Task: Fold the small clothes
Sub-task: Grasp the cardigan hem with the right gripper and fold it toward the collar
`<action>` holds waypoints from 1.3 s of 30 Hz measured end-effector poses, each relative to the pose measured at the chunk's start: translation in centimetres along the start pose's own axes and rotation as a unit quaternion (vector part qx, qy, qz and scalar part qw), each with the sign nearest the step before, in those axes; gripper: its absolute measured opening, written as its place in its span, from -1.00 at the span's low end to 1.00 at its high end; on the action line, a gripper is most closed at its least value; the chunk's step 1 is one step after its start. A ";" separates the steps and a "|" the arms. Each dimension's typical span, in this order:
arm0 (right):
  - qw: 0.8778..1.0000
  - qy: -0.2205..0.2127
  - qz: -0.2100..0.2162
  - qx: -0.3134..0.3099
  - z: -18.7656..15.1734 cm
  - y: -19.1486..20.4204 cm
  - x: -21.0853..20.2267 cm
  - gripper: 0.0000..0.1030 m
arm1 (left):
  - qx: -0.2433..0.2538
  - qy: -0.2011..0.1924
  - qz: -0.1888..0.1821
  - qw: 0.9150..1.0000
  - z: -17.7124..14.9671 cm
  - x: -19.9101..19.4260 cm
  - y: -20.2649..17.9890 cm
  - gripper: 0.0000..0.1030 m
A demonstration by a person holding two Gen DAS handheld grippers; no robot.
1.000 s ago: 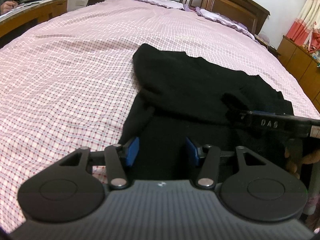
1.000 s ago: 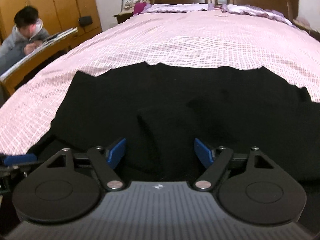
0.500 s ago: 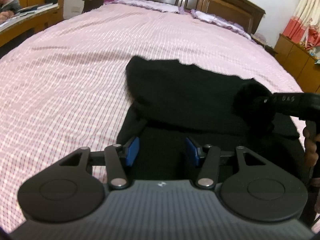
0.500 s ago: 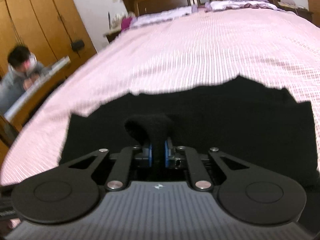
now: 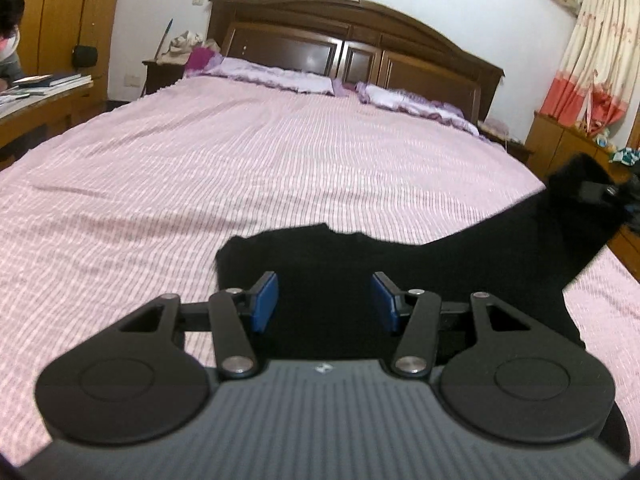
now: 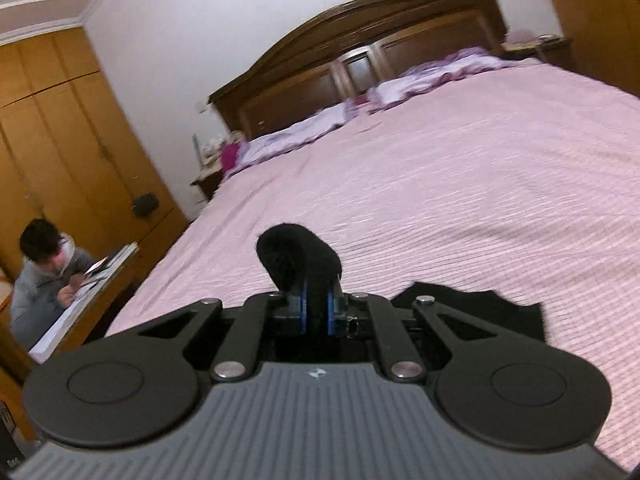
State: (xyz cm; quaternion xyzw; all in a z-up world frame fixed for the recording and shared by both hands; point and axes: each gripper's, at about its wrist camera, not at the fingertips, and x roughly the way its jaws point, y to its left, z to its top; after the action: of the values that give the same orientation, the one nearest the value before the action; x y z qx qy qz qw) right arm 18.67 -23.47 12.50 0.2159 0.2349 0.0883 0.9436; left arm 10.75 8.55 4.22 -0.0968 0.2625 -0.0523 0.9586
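A black garment [image 5: 400, 264] lies on the pink checked bed. My left gripper [image 5: 324, 300] hovers open just above its near part, blue pads apart with only cloth behind them. In the left wrist view one end of the garment rises to the right, where my right gripper [image 5: 600, 192] holds it in the air. In the right wrist view my right gripper [image 6: 316, 312] is shut on a fold of the black garment [image 6: 298, 256], which bulges above the blue pads. More of the cloth shows at lower right of that view.
The bed [image 5: 240, 160] stretches far ahead to a dark wooden headboard [image 5: 352, 48] with lilac pillows. A person [image 6: 48, 272] sits at a desk [image 5: 36, 96] on the left. A wooden cabinet [image 5: 568, 148] and curtain stand on the right.
My right gripper shut on the garment and has lifted its end up and to the right. The left gripper tilted up and stayed open over the cloth.
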 end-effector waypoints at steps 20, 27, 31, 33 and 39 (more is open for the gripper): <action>0.983 0.029 -0.153 0.093 -7.8 -13.2 1.5 -0.42 | 0.004 0.036 0.037 0.999 -3.1 8.2 1.6 0.04; 0.989 -0.010 -0.144 0.043 -7.3 -11.7 -0.6 -0.23 | 0.014 0.035 0.043 0.998 -3.3 8.3 1.3 0.05; 0.996 -0.007 -0.089 0.031 -8.2 -10.7 -0.2 -0.16 | 0.009 0.036 0.047 0.998 -3.5 8.5 1.5 0.08; 0.996 0.013 -0.083 0.022 -8.7 -10.5 1.1 -0.15 | 0.006 0.039 0.047 0.998 -3.6 8.7 1.6 0.12; 0.986 0.058 -0.155 -0.010 -10.8 -12.2 4.8 -0.11 | -0.015 0.051 0.045 0.998 -3.8 9.3 2.5 0.27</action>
State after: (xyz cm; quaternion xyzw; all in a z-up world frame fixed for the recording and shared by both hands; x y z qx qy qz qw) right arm 18.48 -29.06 -3.52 0.1621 0.3191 -0.0440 0.9327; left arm 16.87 9.02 -4.10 -0.0962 0.3157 -0.0105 0.9439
